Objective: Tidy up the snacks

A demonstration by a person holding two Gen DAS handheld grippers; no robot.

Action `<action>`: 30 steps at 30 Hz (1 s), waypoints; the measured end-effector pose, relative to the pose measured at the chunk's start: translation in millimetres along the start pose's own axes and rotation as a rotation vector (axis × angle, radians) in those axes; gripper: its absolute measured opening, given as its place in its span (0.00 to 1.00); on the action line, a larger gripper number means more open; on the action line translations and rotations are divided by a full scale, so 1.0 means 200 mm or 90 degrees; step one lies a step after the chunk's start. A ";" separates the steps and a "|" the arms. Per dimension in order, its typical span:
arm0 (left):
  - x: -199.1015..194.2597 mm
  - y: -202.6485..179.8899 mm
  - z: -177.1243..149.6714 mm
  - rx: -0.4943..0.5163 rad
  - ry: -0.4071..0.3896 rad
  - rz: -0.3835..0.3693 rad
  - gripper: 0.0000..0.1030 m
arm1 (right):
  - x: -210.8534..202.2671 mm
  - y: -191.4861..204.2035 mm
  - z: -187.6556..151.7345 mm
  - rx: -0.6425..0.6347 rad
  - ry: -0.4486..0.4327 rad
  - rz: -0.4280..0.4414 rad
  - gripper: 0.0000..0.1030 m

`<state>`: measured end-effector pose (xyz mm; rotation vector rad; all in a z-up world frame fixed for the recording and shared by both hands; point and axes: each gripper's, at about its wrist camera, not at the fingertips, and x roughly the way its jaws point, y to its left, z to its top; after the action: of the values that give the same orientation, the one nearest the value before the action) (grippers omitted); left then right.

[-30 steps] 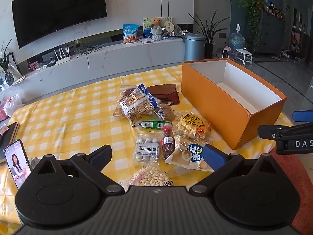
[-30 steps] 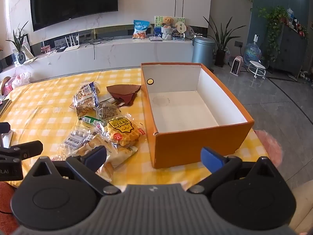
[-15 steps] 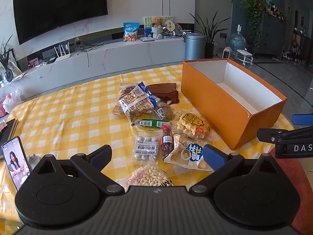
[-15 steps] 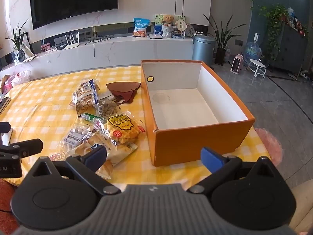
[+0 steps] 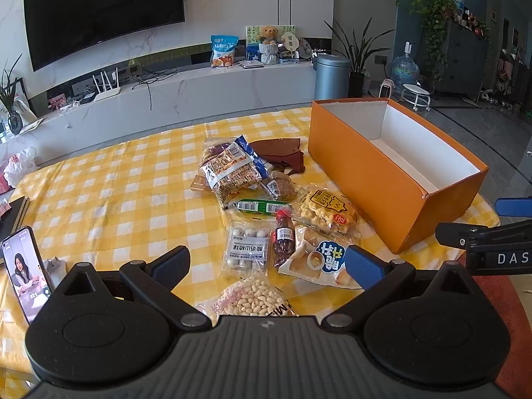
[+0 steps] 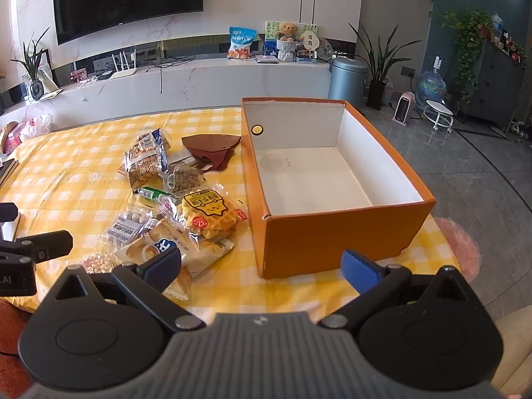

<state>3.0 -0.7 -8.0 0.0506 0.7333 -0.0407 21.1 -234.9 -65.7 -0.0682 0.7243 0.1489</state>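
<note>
A pile of snack packets lies on the yellow checked tablecloth [image 5: 116, 179]: a peanut bag [image 5: 247, 297], a white-ball packet [image 5: 246, 247], a red bottle [image 5: 283, 237], a waffle bag [image 5: 324, 211] [image 6: 209, 212], a bread bag [image 5: 319, 259], a green tube [image 5: 261, 206] and a cracker bag [image 5: 231, 169]. An empty orange box [image 5: 375, 176] [image 6: 332, 232] stands to their right. My left gripper [image 5: 266, 264] is open and empty, just before the peanut bag. My right gripper [image 6: 261, 264] is open and empty, in front of the box's near wall.
A phone [image 5: 25, 271] stands at the table's left edge beside dark books [image 5: 13, 212]. A brown pouch [image 5: 282, 154] lies behind the snacks. A white TV console [image 5: 166, 99] and a grey bin [image 5: 332, 76] stand beyond the table.
Both views have shifted only slightly; the scene sits a little differently in frame. Both grippers stay open and nothing on the table has moved.
</note>
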 end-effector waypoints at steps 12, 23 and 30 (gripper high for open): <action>0.00 0.02 0.00 -0.010 0.001 -0.001 1.00 | 0.00 0.02 0.00 -0.011 0.004 -0.001 0.97; -0.01 0.02 0.00 -0.011 0.001 -0.001 1.00 | 0.00 0.04 0.00 -0.017 0.006 0.000 0.97; -0.01 0.02 0.00 -0.013 0.001 -0.001 1.00 | 0.00 0.04 0.00 -0.019 0.005 0.000 0.97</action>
<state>2.9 3.6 -6.6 0.0310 0.7351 -0.0353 19.6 -226.9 -66.7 -0.0970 0.7300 0.1588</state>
